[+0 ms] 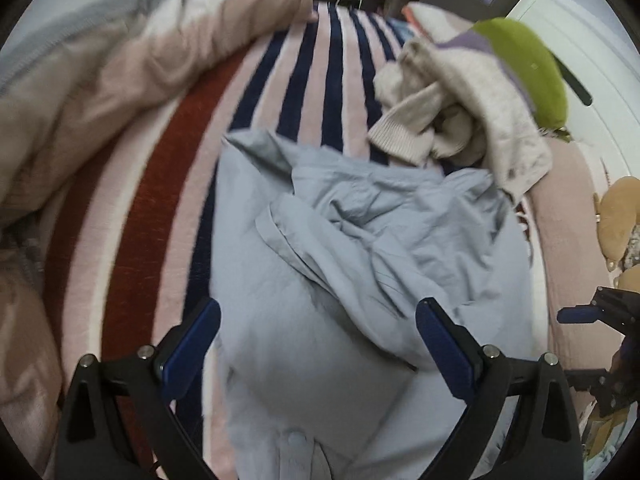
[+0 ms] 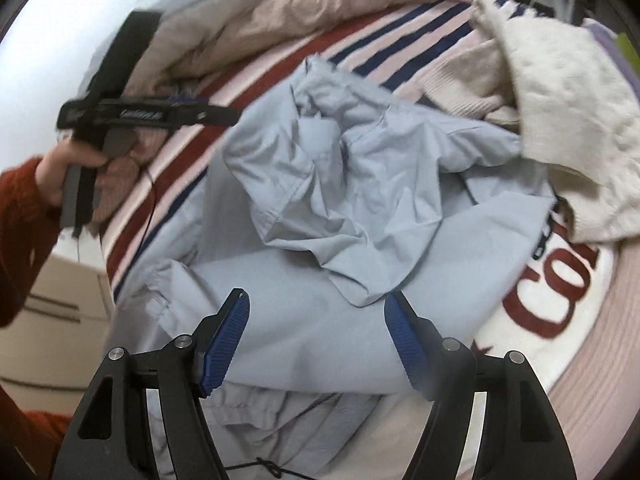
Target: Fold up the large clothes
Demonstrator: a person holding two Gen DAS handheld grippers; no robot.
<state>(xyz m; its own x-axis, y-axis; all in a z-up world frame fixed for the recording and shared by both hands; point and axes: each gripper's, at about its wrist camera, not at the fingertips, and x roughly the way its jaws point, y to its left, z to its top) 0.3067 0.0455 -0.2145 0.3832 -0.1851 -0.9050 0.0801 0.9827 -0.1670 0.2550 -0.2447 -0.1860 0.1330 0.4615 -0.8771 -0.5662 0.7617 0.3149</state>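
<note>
A light blue shirt (image 1: 340, 264) lies crumpled on a striped blanket (image 1: 168, 200), its button placket near the bottom of the left wrist view. My left gripper (image 1: 318, 320) is open and empty just above the shirt's near part. My right gripper (image 2: 318, 312) is open and empty over the same shirt (image 2: 340, 208). The left gripper (image 2: 216, 114) also shows in the right wrist view at the upper left, held by a hand. The right gripper's blue fingertips (image 1: 576, 314) show at the right edge of the left wrist view.
A cream knit sweater (image 1: 460, 112) lies bunched beyond the shirt, also in the right wrist view (image 2: 560, 112). A beige duvet (image 1: 120, 80) is heaped on the left. A green and purple cushion (image 1: 528, 64) sits behind the sweater. A cardboard box (image 2: 52, 300) stands beside the bed.
</note>
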